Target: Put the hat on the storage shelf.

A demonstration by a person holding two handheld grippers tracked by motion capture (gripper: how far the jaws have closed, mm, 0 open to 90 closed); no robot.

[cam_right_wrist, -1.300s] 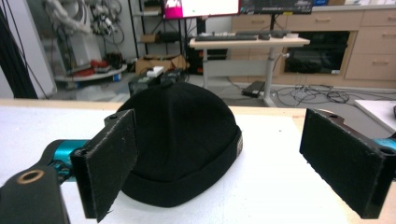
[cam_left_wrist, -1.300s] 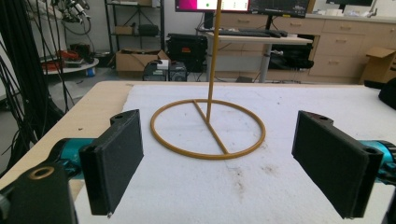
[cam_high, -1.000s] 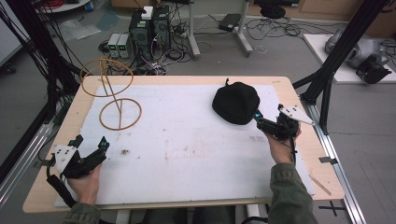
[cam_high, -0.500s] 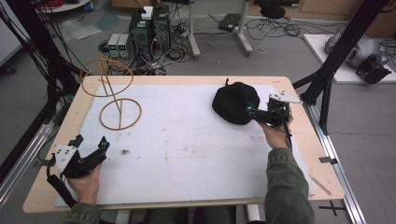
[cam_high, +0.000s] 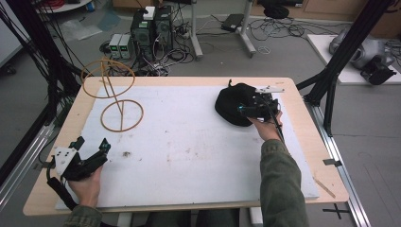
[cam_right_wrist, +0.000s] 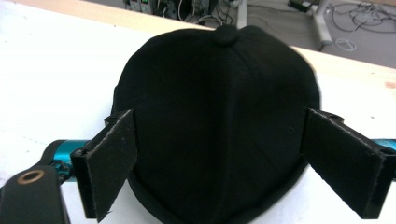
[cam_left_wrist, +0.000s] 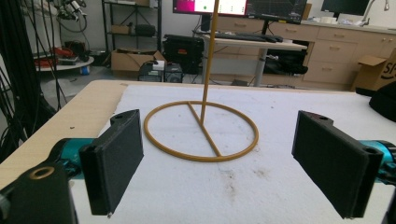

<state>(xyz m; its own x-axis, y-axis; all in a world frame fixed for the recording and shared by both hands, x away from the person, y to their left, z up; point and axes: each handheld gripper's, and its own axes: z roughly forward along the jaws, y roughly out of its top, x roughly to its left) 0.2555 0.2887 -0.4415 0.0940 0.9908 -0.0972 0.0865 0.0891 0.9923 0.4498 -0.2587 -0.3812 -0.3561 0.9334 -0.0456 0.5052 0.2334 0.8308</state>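
Jaws of the right tool stand wide apart on either side of a black cap, which lies on the white mat of the worktop, button away from the tool. Well apart, the left tool rests open, a wire stand just ahead between its jaws.

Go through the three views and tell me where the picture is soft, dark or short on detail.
High view: even light, slightly soft, the black cap a dark blob against the white mat. Left gripper view: the wire stand is fairly sharp, the near jaws and far room soft. Right gripper view: the cap is nearly featureless black, only its top button and faint seams readable; the mat looks washed out.
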